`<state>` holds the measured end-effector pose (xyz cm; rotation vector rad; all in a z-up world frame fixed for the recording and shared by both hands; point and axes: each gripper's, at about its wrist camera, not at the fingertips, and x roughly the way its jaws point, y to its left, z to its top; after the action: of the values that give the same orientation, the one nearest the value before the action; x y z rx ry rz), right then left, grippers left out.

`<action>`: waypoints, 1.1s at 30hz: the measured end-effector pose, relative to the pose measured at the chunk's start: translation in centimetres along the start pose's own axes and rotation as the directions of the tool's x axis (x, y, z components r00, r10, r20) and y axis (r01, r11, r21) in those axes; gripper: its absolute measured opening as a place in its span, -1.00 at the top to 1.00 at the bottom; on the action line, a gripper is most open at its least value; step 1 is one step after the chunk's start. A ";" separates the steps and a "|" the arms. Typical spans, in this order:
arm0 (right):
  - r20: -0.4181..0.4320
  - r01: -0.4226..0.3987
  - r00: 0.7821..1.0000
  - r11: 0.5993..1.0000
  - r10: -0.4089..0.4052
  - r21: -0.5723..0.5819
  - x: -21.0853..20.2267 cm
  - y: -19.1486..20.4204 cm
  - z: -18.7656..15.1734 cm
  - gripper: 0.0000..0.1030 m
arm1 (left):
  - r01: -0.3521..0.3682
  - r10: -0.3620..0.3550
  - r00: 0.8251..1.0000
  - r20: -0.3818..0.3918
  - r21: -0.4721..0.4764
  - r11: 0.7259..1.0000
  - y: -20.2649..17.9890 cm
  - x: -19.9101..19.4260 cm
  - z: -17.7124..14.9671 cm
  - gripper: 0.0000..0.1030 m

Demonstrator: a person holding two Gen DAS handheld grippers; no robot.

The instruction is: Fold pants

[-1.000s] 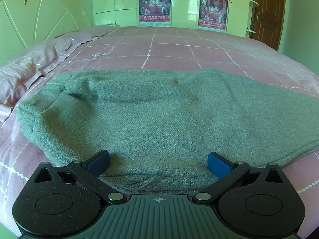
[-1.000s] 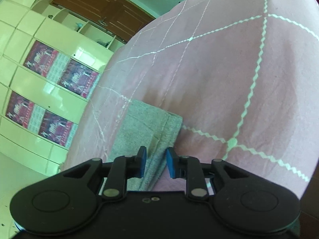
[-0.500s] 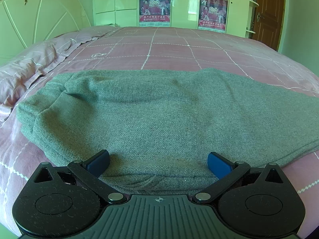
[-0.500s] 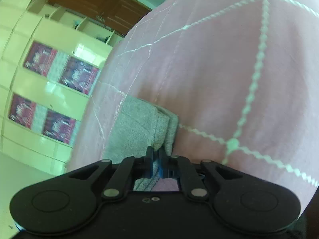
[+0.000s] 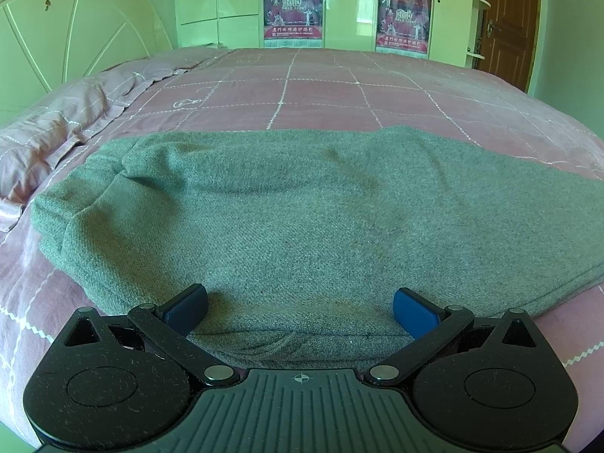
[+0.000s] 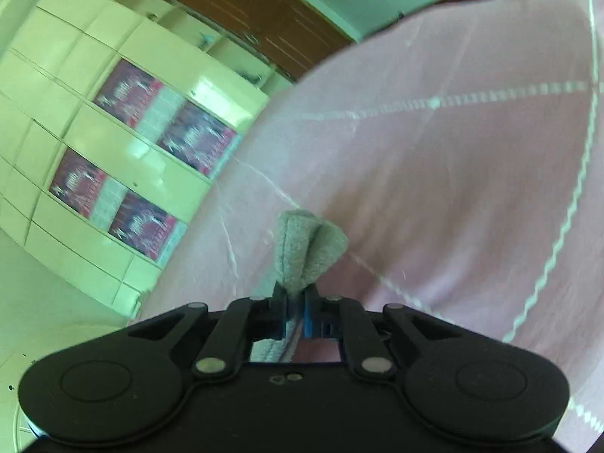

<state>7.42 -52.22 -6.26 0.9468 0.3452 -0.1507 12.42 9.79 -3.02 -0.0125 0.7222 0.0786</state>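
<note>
Grey-green pants [image 5: 302,207] lie spread across the pink checked bedspread [image 5: 321,90], one end bunched at the left. My left gripper [image 5: 300,307] is open, its blue pads wide apart over the near edge of the pants, holding nothing. My right gripper [image 6: 293,302] is shut on an end of the pants [image 6: 305,249]; the pinched cloth bunches up just past the fingertips, lifted off the bedspread [image 6: 453,188].
A rumpled pink pillow [image 5: 45,136] lies at the left by the white headboard [image 5: 71,41]. Green-white wardrobes with red posters [image 5: 294,11] stand beyond the bed, a brown door [image 5: 509,19] at the right. The right wrist view is tilted and blurred.
My right gripper closed on the end of the pants and lifted it, turning the view. The left gripper has stayed open and still over the near edge.
</note>
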 end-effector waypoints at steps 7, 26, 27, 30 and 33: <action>-0.083 0.049 0.996 0.998 -0.046 0.039 1.1 -2.4 -1.4 0.93 | -0.050 0.050 0.999 0.006 -0.002 0.999 -1.4 -1.0 1.0 -1.00; -0.083 -0.029 0.996 0.996 0.036 0.087 -0.4 -2.7 -1.3 0.59 | 0.294 -0.288 0.955 -0.071 0.083 0.952 -33.4 0.3 3.2 -1.00; -0.078 -0.035 0.996 0.995 0.042 0.092 -0.5 -2.7 -1.3 0.59 | 0.287 -0.282 0.957 -0.070 0.073 0.955 -33.3 0.2 3.4 -1.00; -0.058 -0.052 0.997 0.993 0.058 0.103 -0.7 -2.9 -1.3 0.54 | 0.277 -0.276 0.960 -0.056 0.016 0.961 -32.9 0.0 3.9 -1.00; -0.066 -0.052 0.996 0.993 0.059 0.109 -0.2 -3.2 -1.3 0.53 | 0.242 -0.236 0.968 -0.087 0.061 0.968 -33.9 0.9 3.3 -1.00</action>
<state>6.05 -52.98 -9.35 1.0682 0.3775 -0.0863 17.82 -23.85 -1.67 -0.0351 0.7975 -0.1798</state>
